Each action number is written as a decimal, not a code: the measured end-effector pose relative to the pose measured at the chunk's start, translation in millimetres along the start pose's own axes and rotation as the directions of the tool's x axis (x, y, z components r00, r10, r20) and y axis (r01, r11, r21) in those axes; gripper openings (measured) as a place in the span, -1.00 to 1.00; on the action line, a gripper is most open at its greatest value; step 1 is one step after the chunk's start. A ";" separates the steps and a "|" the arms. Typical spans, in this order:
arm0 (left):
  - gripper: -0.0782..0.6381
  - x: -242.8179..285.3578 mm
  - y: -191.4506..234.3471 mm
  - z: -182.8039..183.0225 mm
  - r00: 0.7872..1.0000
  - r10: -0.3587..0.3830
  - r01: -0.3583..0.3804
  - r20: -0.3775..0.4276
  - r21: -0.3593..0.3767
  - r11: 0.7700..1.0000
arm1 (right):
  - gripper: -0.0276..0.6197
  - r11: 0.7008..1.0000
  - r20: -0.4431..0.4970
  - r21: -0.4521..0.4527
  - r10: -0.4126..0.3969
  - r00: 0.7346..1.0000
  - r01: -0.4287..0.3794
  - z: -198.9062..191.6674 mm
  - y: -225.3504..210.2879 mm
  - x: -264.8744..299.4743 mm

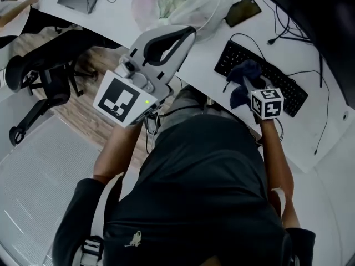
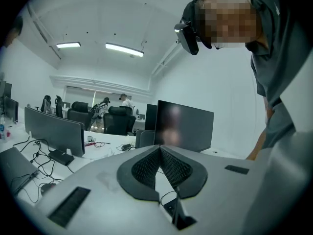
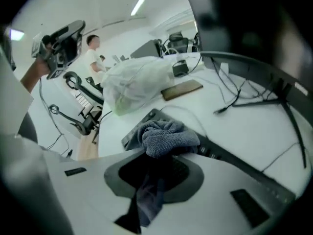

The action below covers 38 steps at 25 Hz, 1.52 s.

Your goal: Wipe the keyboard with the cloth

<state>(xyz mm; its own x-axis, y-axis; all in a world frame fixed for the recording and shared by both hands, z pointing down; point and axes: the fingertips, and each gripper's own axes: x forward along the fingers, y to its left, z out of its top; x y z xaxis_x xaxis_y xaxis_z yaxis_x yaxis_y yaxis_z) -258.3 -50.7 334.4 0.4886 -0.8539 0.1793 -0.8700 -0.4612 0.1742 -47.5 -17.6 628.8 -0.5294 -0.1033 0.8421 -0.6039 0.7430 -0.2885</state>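
Pinching the cloth (image 3: 168,133), your right hand-held gripper (image 3: 161,155) holds it on the keyboard (image 1: 284,87) for wiping; left hand-held gripper (image 2: 159,150) sits closed, empty, lifted clear.

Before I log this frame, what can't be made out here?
- Keys beneath the cloth: covered by it, head and right gripper views.
- Finger ends of the right gripper: buried in cloth, right gripper view.
- Legends on the keyboard: too small, head view.
- Contents of the plastic bag: hazy through plastic, head and right gripper views.
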 end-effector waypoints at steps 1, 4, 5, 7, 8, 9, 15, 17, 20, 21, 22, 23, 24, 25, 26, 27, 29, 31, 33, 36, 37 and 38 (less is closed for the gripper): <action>-0.77 -0.8 0.5 -1.5 1.000 -0.001 0.001 -0.002 -0.002 1.000 | -0.71 0.999 0.023 -0.013 -0.037 0.999 0.038 18.9 -16.6 1.2; -0.77 -4.3 -1.1 2.5 1.000 -0.005 0.005 0.009 0.004 1.000 | -0.71 0.995 0.015 0.052 -0.088 0.996 0.087 33.3 -42.0 10.0; -0.77 -7.3 -2.0 3.6 1.000 -0.004 0.004 0.010 0.009 1.000 | -0.71 0.994 0.010 0.083 -0.076 0.997 0.075 21.4 -33.6 12.2; -0.77 -12.6 -2.9 2.0 1.000 -0.001 0.001 0.005 0.014 1.000 | -0.71 0.995 -0.019 0.093 -0.032 0.999 0.033 -15.5 0.5 9.6; -0.77 -13.7 -2.5 0.2 1.000 -0.002 0.002 0.004 0.011 1.000 | -0.71 0.996 -0.048 0.087 -0.002 0.999 0.006 -32.8 18.1 6.7; -0.77 -14.2 -1.7 -1.0 1.000 -0.003 0.003 0.006 0.005 1.000 | -0.71 0.996 -0.073 0.084 0.029 0.997 -0.022 -43.7 31.4 4.9; -0.77 -15.1 -9.4 9.9 0.998 -0.047 0.047 0.041 0.008 0.999 | -0.71 0.995 0.057 0.041 -0.095 0.994 0.093 28.9 -20.8 6.8; -0.77 -15.2 -15.3 15.5 0.997 -0.061 0.059 0.047 0.028 0.998 | -0.71 0.990 0.032 0.087 -0.113 0.993 0.110 27.1 -30.9 12.1; -0.77 -15.7 -18.4 9.6 0.998 -0.062 0.061 0.021 0.049 0.997 | -0.71 0.995 -0.038 0.102 -0.013 0.999 0.017 -25.4 25.6 11.1; -0.77 -16.4 -17.7 6.3 0.998 -0.059 0.058 0.012 0.038 0.998 | -0.71 0.994 -0.061 0.104 0.036 0.997 -0.030 -41.6 48.9 11.6; -0.77 -17.6 -16.8 3.3 0.999 -0.055 0.054 0.004 0.023 0.998 | -0.71 0.992 -0.066 0.108 0.070 0.995 -0.063 -48.7 63.9 12.8; -0.77 -19.4 -16.2 0.6 0.999 -0.052 0.052 -0.001 0.013 0.999 | -0.71 0.992 -0.049 0.104 0.078 0.996 -0.073 -44.1 68.1 13.7; -0.77 -21.1 -16.0 -1.6 0.999 -0.052 0.052 -0.004 0.012 0.999 | -0.71 0.994 -0.012 0.088 0.062 0.998 -0.061 -28.6 61.9 14.0; -0.77 -21.8 -16.0 -3.2 0.998 -0.056 0.056 -0.003 0.019 0.998 | -0.71 0.997 0.030 0.063 0.030 0.999 -0.032 -5.7 48.0 14.2; -0.77 -21.2 -16.6 -4.1 0.998 -0.061 0.061 -0.002 0.026 0.998 | -0.71 0.999 0.062 0.038 -0.006 0.998 0.004 18.8 29.8 15.3; -0.77 -19.9 -17.9 -4.1 0.998 -0.066 0.066 -0.002 0.029 0.997 | -0.71 0.999 0.073 0.023 -0.038 0.997 0.037 39.2 11.0 17.9; -0.77 -17.4 -21.8 -1.7 0.997 -0.071 0.071 0.000 0.026 0.997 | -0.71 0.996 0.042 0.057 -0.065 0.997 0.063 53.5 -15.0 26.0; -0.77 -18.4 -24.0 0.8 0.997 -0.071 0.070 0.006 0.027 0.997 | -0.71 0.992 0.021 0.118 -0.053 0.998 0.050 35.2 -8.2 28.7; -0.77 -21.7 -20.7 0.1 0.998 -0.065 0.065 0.013 0.027 0.998 | -0.71 0.995 -0.008 0.101 -0.012 1.000 0.013 0.6 26.6 26.2; -0.77 -25.1 -10.7 -6.0 0.999 -0.051 0.051 0.005 0.006 0.999 | -0.71 0.998 -0.064 0.034 0.055 0.996 -0.053 -15.0 58.0 27.5; -0.77 -25.0 -9.0 -8.4 0.999 -0.051 0.051 -0.002 0.001 0.999 | -0.71 0.998 -0.054 0.013 0.054 0.997 -0.054 -2.3 53.6 27.7; -0.77 -23.8 -8.2 -9.7 0.999 -0.054 0.054 -0.006 -0.001 0.999 | -0.71 0.999 -0.021 -0.001 0.043 0.999 -0.043 18.2 42.8 27.8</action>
<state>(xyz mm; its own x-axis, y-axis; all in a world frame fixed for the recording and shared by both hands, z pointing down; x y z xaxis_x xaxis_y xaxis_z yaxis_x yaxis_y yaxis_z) -262.1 -24.3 338.1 0.5353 -0.8263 0.1752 -0.8422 -0.5065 0.1848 -98.9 -0.7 631.5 -0.5424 -0.0578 0.8382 -0.5803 0.7471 -0.3241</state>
